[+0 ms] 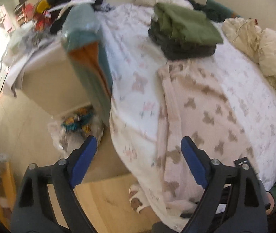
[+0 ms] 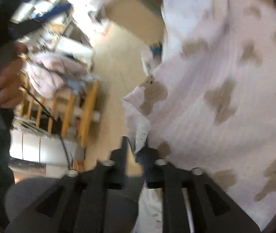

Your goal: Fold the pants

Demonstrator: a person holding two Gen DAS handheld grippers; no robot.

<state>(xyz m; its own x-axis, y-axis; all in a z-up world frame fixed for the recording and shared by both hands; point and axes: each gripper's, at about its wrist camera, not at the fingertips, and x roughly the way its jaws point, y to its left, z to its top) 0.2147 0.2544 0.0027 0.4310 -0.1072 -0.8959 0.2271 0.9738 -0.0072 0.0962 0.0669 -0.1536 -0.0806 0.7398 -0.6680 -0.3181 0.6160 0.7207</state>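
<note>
The pink pants (image 1: 194,104) with brown bear prints lie stretched out on the bed, one end hanging over the near edge. My left gripper (image 1: 138,155) hovers above that near end, its blue pads (image 1: 84,161) wide apart with nothing between them. In the blurred right wrist view the pants (image 2: 225,89) fill the right side. My right gripper (image 2: 136,147) is at their lower left corner, jaws a little apart. A white lace hem (image 2: 141,137) hangs between the fingertips against the right finger, not pinched.
A white floral sheet (image 1: 138,58) covers the bed. A stack of folded clothes (image 1: 184,27), green on top, sits at the far end beside a cream duvet (image 1: 264,48). A teal bed frame (image 1: 87,54) stands left. Slippers (image 1: 138,200) lie on the floor. A wooden rail (image 2: 85,108) stands left.
</note>
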